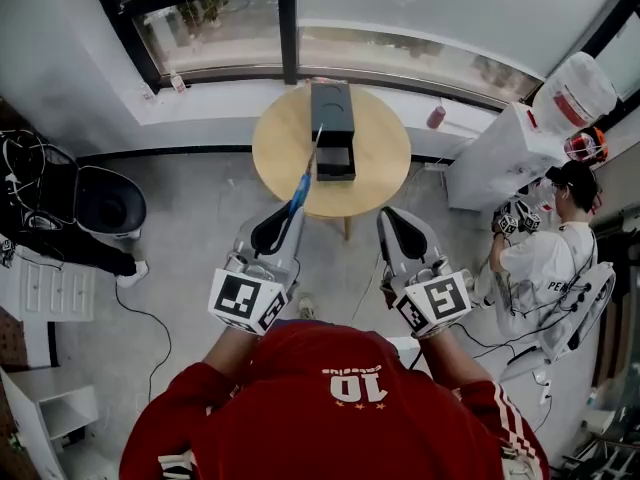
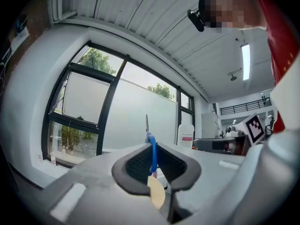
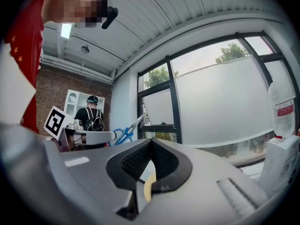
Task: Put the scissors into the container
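Observation:
A black open-topped container (image 1: 333, 128) stands on the round wooden table (image 1: 375, 173) by the window. My left gripper (image 1: 276, 230) is shut on the blue handle of the scissors (image 1: 303, 183), short of the table's near edge. Their blades point toward the container, and the tip reaches about its near end. In the left gripper view the blue handle loop of the scissors (image 2: 152, 154) sits clamped between the pads and the blade sticks up. My right gripper (image 1: 404, 234) hovers alongside, shut with nothing in it. The right gripper view shows the scissors (image 3: 123, 134) off to its left.
A black bin (image 1: 110, 204) stands on the floor at left among cables. A white cabinet (image 1: 500, 153) with a water jug (image 1: 576, 92) is at right. A seated person (image 1: 545, 258) is beside it. A red can (image 1: 436, 117) lies near the sill.

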